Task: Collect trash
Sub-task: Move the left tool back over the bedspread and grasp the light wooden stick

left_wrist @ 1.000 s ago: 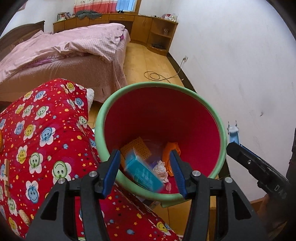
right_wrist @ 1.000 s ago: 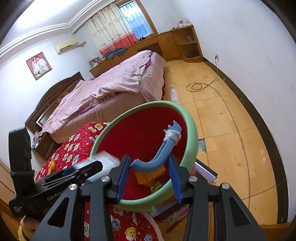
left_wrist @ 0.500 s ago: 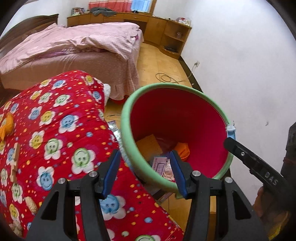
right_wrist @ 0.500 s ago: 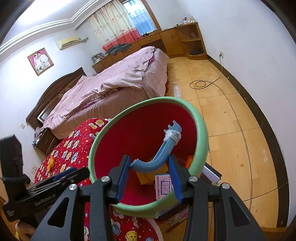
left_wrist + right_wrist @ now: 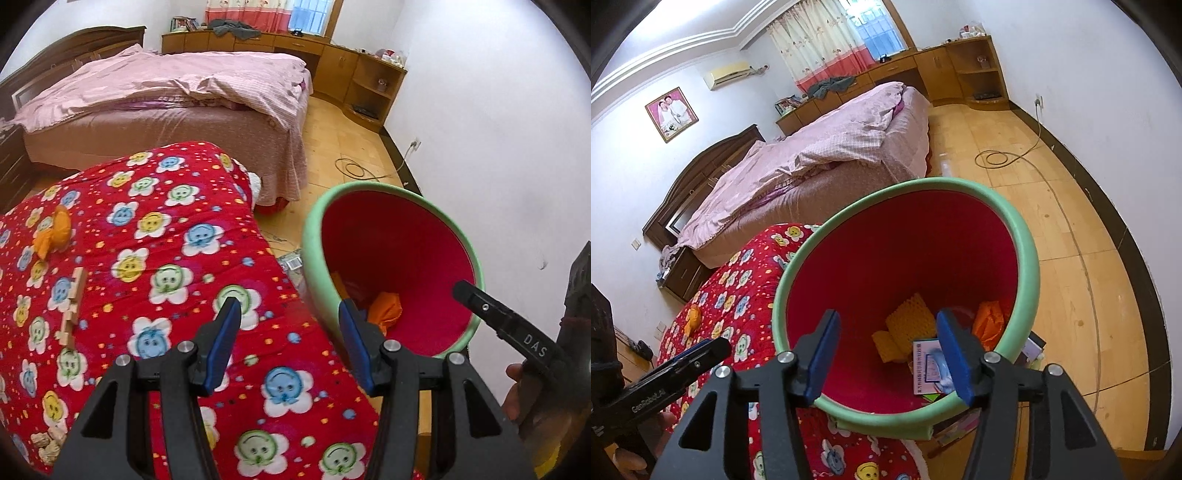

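Trash drop just happened: we had a curved blue plastic piece pinched in our right gripper (image 5: 886, 354), and now its jaws are opening over the green-rimmed red bin (image 5: 1027, 258) with nothing between them. Inside sit yellow foam mesh (image 5: 908, 325), an orange wrapper (image 5: 990, 321), a printed box (image 5: 929, 365). Left gripper (image 5: 290, 341) hangs apart, empty, over the red flowered quilt (image 5: 147, 240).

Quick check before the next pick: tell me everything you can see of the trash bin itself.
The trash bin is round, with a thick pale-green rim and a deep red inner wall; the material looks soft or padded, though that is uncertain. It stands open, mouth tilted toward both cameras, on the wooden floor beside the red flower-print quilt. Inside lie a yellow textured piece, an orange crumpled scrap and a small printed box. Papers lie around its base. Neither gripper touches it.
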Demonstrator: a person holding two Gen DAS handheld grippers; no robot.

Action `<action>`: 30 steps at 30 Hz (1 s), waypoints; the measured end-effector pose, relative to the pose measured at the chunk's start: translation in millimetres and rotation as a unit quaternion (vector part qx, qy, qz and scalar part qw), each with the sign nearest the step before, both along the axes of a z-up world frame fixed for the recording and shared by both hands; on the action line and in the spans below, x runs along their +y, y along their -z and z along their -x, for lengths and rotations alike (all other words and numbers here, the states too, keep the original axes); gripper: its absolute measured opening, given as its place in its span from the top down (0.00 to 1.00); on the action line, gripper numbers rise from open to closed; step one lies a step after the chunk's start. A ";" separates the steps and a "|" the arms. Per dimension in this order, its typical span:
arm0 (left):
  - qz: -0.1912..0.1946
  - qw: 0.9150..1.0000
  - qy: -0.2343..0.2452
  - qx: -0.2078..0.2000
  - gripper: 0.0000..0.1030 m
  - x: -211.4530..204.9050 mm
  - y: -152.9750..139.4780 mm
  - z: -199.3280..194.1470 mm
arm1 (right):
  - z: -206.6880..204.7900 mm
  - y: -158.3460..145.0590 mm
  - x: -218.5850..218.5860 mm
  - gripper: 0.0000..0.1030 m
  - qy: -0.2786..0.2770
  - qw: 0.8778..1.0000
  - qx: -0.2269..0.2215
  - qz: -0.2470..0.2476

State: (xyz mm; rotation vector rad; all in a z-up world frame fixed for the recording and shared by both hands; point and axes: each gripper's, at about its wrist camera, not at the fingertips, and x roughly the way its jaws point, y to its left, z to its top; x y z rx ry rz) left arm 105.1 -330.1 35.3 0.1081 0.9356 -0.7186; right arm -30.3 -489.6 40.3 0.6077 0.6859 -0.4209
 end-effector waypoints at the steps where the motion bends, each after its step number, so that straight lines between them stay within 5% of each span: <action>1: 0.000 1.000 -0.002 -0.001 0.47 2.1 -0.4 -0.8 | -0.3 -1.1 1.1 0.43 0.000 1.000 -0.001 0.000; 30: -0.022 0.995 -0.090 -0.031 0.47 92.8 -1.5 -44.2 | -7.2 -13.5 55.4 0.34 -0.008 1.000 -0.005 -0.009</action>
